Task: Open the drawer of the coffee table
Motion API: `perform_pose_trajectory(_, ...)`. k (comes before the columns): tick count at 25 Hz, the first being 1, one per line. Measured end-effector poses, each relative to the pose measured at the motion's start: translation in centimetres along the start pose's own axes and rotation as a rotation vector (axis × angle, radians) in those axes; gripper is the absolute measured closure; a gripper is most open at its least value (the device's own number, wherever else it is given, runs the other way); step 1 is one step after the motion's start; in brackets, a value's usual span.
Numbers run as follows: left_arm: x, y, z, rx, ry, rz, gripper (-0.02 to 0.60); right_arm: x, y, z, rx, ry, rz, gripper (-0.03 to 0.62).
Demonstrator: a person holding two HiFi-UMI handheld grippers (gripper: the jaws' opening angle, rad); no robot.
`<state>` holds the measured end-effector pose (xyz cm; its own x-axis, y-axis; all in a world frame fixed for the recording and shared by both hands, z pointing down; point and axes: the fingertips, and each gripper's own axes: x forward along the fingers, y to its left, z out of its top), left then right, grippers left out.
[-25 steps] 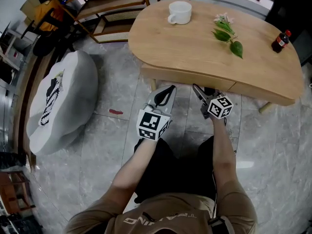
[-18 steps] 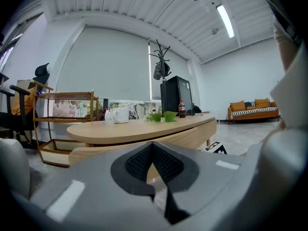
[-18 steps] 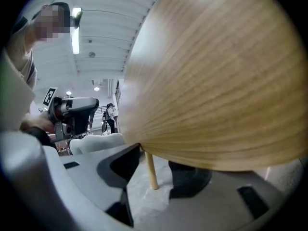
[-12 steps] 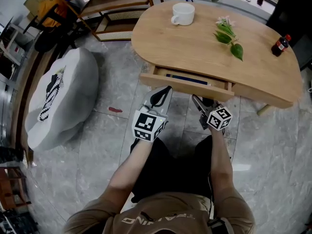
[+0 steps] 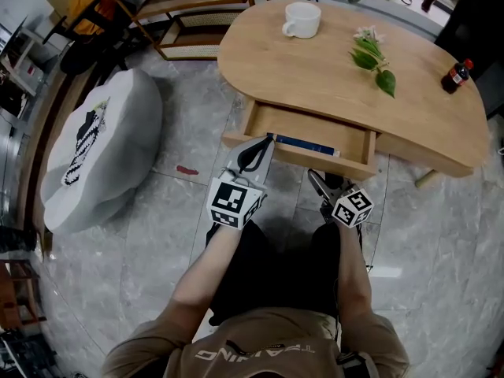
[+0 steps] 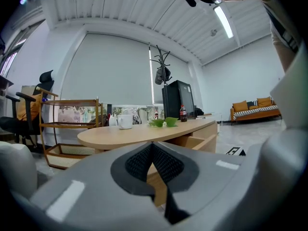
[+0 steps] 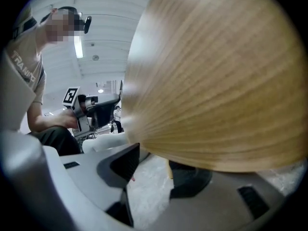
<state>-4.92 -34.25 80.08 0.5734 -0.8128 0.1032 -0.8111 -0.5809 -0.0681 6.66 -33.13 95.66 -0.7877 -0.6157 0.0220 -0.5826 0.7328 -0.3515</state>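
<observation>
**Head view:** A person works the drawer (image 5: 315,124) of a low oval wooden desk (image 5: 331,69). The drawer stands pulled well out toward them over the marble floor (image 5: 181,235), with a flat blue item (image 5: 303,142) lying just inside its front panel. A white mug (image 5: 302,19), a leafy sprig (image 5: 372,57) and a small cola bottle (image 5: 455,75) sit well apart on the desk top. A grey cushion (image 5: 98,160) lies on the floor to the left. The left claw (image 5: 264,143) sits at the panel's left end, and the right claw (image 5: 323,178) reaches in below the panel, near its middle.

**Left gripper view:** The left claw's jaws are pressed tip to tip with nothing between them. The desk and the open drawer show beyond, but it cannot be told whether the tips touch the panel.

**Right gripper view:** The panel's wood grain fills most of the frame. The right claw's jaws have just been closing a little and stand apart, with bare floor showing between them. Their tips are tucked under the panel's lower edge, and no pad is seen pressing on the wood.

The opening looks largely done. To finish cleanly, the pull should probably run straight back and level along the drawer's own line, taken from near the panel's middle so the drawer does not skew. It should be slow enough that the tips do not slip off the edge — and it should stop before the drawer leaves its runners. The left claw is best kept closed, steadying the left end or staying clear of it.
</observation>
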Motion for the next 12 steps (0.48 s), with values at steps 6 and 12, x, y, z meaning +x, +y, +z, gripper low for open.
perform_pose_trajectory(6,0.1,0.0,-0.2,-0.019,0.008,-0.002,0.575,-0.8,1.4,-0.6,0.004,0.012,0.019,0.399)
perform_pose_trajectory(12,0.4,-0.1,-0.8,-0.026,0.022,-0.005,0.575,-0.9,0.8,-2.1,0.028,0.041,0.015,0.399)
